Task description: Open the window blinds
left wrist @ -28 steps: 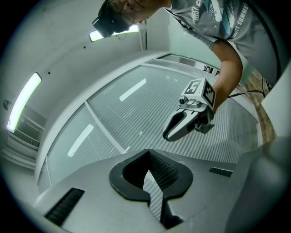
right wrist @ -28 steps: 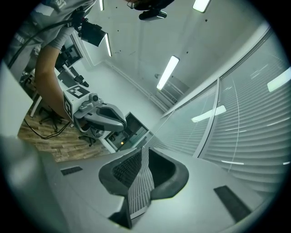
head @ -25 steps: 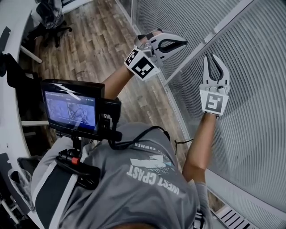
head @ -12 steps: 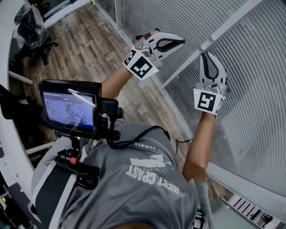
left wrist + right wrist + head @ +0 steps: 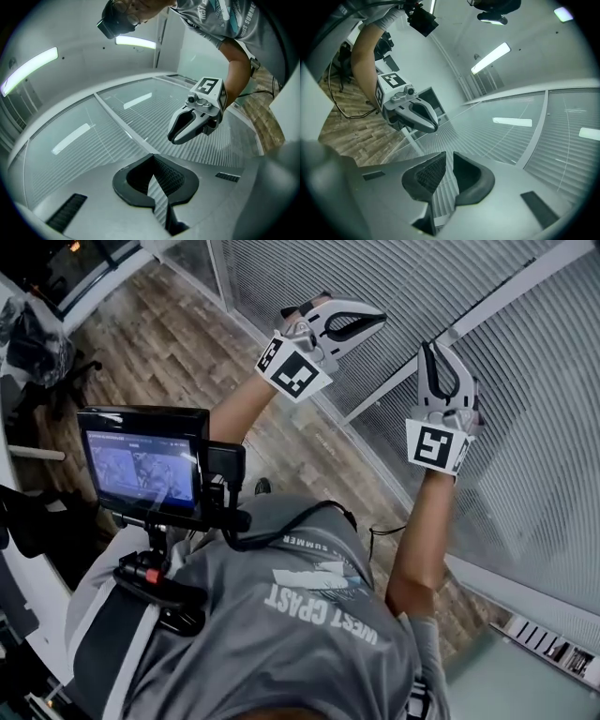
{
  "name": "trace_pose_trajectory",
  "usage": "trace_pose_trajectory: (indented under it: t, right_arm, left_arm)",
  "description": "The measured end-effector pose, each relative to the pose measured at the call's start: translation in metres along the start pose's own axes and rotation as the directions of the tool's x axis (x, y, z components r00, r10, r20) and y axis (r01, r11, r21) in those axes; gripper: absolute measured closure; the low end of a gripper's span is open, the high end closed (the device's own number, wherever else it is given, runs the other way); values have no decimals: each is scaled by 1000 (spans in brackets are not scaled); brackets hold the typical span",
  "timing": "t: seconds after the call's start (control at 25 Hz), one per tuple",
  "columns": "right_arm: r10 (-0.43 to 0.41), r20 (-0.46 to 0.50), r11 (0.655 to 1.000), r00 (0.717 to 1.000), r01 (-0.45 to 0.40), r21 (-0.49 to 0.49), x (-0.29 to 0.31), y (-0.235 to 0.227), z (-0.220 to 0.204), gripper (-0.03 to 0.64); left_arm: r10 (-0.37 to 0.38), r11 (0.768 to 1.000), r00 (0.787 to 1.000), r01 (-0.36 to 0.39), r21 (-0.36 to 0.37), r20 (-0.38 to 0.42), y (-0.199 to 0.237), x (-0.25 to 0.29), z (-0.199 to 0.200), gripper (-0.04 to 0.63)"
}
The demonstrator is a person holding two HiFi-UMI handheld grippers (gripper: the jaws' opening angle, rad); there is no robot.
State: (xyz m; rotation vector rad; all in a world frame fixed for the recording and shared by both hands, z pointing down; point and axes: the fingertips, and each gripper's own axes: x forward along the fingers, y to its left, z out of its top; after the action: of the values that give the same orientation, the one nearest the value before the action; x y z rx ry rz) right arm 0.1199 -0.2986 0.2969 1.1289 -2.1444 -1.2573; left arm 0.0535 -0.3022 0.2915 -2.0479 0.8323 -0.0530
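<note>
Directly ahead of both raised tools, the window blinds [image 5: 525, 381] are hanging lowered, slats running level across the glass, with the right tool [image 5: 439, 346], jaws a slit apart and empty, appearing nearer than the closed, empty left tool [image 5: 380, 317] beside the frame post [image 5: 487, 301], over wood floor [image 5: 187, 324].

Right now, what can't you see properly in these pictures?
The monitor screen, head view: too small and blurry to read.
The wooden floor under the person, head view: hidden by the grey shirt.
Whether the right gripper touches the blinds: head view can't settle it.
</note>
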Motion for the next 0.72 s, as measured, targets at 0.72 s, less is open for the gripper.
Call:
trace_pose_trajectory:
  t: [0.72]
  right_arm:
    - [43,-38,998,998,-41,48,-7,12,-6,580]
  left_arm:
    - [-18,999,999,15,-51,-46,-16,-7,-9,592]
